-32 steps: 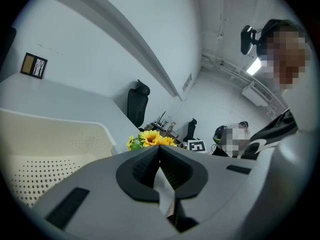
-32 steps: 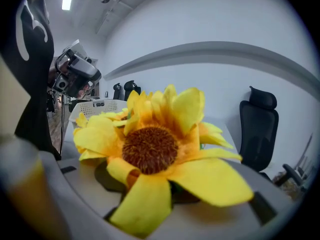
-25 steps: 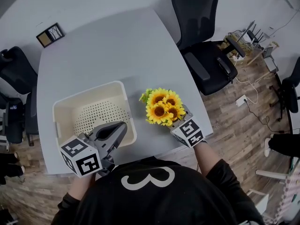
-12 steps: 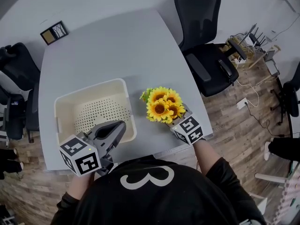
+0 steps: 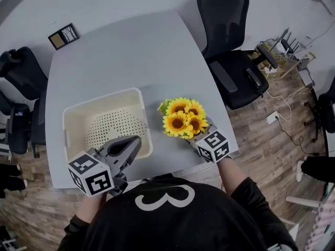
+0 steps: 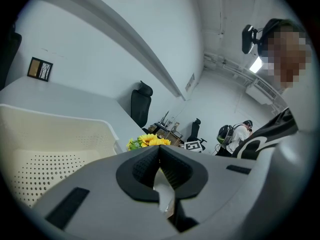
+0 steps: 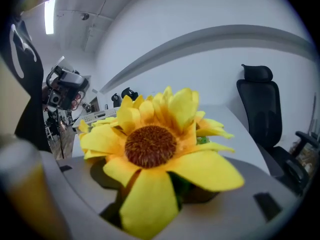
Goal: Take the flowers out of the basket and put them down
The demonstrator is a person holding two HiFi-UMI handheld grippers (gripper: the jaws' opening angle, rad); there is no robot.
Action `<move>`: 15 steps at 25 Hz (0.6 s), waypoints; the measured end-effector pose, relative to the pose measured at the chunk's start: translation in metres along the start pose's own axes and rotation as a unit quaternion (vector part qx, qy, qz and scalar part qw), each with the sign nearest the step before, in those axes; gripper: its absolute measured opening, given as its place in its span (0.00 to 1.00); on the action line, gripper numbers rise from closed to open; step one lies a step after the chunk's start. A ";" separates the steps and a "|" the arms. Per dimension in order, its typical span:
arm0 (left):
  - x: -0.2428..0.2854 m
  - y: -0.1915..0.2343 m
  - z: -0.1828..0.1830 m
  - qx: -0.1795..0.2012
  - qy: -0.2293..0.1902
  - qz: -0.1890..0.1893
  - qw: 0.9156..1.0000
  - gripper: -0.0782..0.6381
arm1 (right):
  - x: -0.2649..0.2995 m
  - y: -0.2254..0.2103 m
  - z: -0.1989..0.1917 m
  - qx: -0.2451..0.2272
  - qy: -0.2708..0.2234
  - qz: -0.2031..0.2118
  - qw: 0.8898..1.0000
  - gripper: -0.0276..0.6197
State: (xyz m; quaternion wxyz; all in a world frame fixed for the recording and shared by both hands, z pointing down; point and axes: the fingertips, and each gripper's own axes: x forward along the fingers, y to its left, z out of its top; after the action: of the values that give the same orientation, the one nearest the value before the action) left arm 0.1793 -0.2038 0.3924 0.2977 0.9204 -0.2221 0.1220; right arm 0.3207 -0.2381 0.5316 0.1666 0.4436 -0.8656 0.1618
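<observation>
A bunch of yellow sunflowers (image 5: 180,119) lies on the grey table (image 5: 131,51), just right of the cream perforated basket (image 5: 102,95), which has nothing in it. My right gripper (image 5: 196,135) sits at the stem end of the bunch. Its jaws are opening, the stems stand between them, and a dark gap shows on each side. In the right gripper view a bloom (image 7: 150,146) fills the middle and hides the pads. My left gripper (image 5: 135,141) hovers shut with nothing in it over the basket's near rim. In the left gripper view the flowers (image 6: 149,141) show beyond the basket wall (image 6: 60,129).
A black office chair (image 5: 230,61) stands past the table's right edge, and more dark chairs (image 5: 18,88) stand at the left. A small framed picture (image 5: 64,35) lies at the far left corner. The table's near edge runs just under both grippers.
Both grippers and the flowers keep their places; only the head view drifts slightly.
</observation>
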 end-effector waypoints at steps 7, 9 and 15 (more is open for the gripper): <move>-0.007 0.001 0.000 0.003 0.003 0.004 1.000 0.13 | -0.008 0.003 0.003 -0.010 0.000 0.002 1.000 0.61; -0.009 0.002 -0.002 0.001 0.002 0.003 1.000 0.13 | -0.011 0.004 0.005 -0.011 -0.001 -0.001 1.000 0.65; -0.025 -0.002 -0.006 0.005 -0.011 -0.003 1.000 0.13 | -0.035 0.004 0.010 -0.019 -0.008 -0.033 0.999 0.67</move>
State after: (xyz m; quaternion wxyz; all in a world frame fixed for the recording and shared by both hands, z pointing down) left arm 0.1579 -0.1906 0.3869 0.2910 0.9238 -0.2220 0.1126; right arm 0.3358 -0.2150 0.5074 0.1731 0.4698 -0.8548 0.1367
